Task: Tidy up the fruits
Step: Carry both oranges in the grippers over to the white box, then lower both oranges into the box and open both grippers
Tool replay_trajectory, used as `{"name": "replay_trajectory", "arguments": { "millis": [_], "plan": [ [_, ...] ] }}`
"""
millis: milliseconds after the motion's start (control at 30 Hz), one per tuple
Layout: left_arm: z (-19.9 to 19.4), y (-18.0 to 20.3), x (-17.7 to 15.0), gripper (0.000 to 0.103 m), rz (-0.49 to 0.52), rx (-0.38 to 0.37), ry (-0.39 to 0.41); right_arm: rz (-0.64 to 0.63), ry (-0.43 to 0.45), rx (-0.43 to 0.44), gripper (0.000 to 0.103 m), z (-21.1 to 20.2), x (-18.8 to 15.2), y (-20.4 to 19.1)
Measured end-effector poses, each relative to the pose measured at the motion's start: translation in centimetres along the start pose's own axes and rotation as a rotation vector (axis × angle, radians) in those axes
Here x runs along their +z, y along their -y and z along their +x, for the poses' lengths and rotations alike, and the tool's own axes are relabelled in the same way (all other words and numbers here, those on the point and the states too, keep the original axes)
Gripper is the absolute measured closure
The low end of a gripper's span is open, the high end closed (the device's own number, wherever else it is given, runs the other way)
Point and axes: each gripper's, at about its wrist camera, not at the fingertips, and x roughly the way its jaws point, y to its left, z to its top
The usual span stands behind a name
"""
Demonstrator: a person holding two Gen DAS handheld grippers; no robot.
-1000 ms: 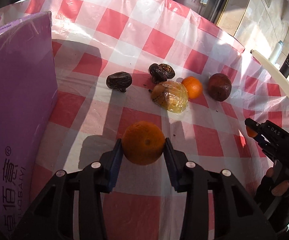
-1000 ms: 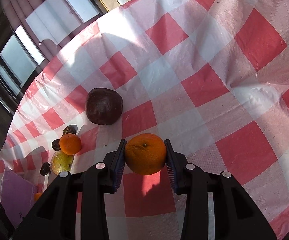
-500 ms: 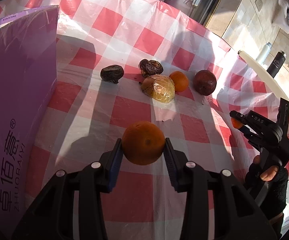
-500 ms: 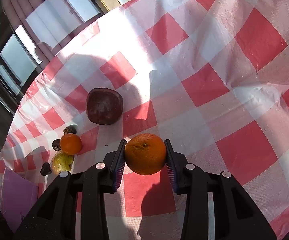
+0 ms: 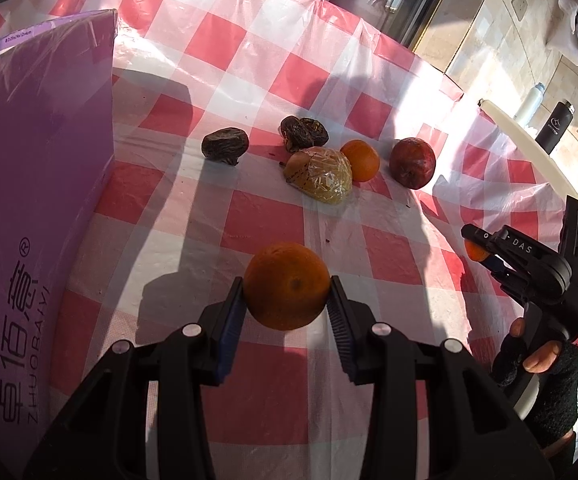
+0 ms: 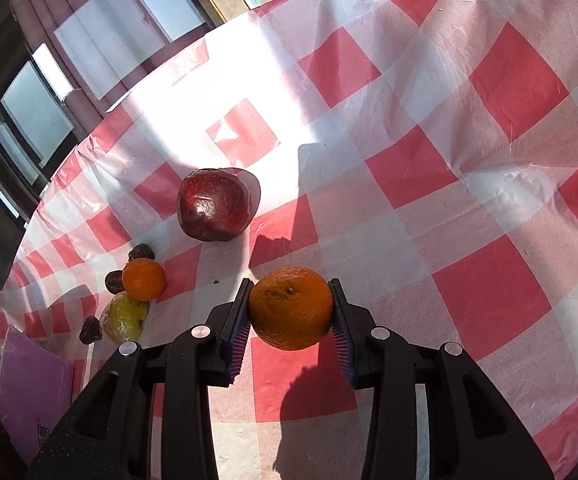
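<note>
My left gripper (image 5: 287,303) is shut on an orange (image 5: 287,286), held above the checked tablecloth. My right gripper (image 6: 291,307) is shut on another orange (image 6: 291,307); it also shows at the right of the left wrist view (image 5: 485,249). On the cloth ahead lie a red apple (image 5: 412,163) (image 6: 213,210), a small orange (image 5: 360,160) (image 6: 143,279), a plastic-wrapped yellow fruit (image 5: 321,175) (image 6: 124,320) and three dark dates (image 5: 225,145) (image 5: 303,132).
A tall purple box (image 5: 37,200) stands close on the left; it also shows in the right wrist view (image 6: 35,392). The table's far edge runs along windows. Two bottles (image 5: 553,124) stand on a ledge beyond the table at the right.
My left gripper has lifted and drawn back with its orange, so the fruit group looks farther. My right gripper has moved closer to the apple with its orange.
</note>
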Motion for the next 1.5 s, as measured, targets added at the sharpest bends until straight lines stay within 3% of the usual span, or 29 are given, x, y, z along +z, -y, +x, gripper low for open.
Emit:
{"name": "replay_trajectory", "arguments": {
  "millis": [400,667,900,1033,1167,1333,1500],
  "plan": [
    [-0.5,0.2,-0.3,0.062,0.007,0.025,0.009,-0.073,-0.01,0.034,0.065,-4.4,-8.2,-5.7],
    [-4.3,-0.3,-3.0,0.062,0.014,0.049,0.064,-0.024,0.004,0.054,0.065,-7.5,-11.2,-5.1],
    [-12.2,1.9,-4.2,0.062,0.113,0.013,0.267,0.002,0.039,0.156,0.065,-9.3,-12.3,-5.9],
    [-17.4,2.1,-3.4,0.062,0.141,0.025,0.395,-0.065,0.056,0.238,0.065,-10.7,-12.7,-9.2],
    [-21.6,0.2,-2.5,0.062,0.115,0.1,0.496,-0.141,0.082,0.353,0.065,-12.5,-12.9,-13.7],
    [-25.0,-4.0,-1.1,0.062,0.078,0.261,0.578,-0.272,0.085,0.467,0.065,-14.0,-13.7,-20.5],
    [-25.6,-8.8,1.1,0.062,0.043,0.37,0.512,-0.414,0.053,0.53,0.065,-13.9,-15.1,-27.2]
  ]
}}
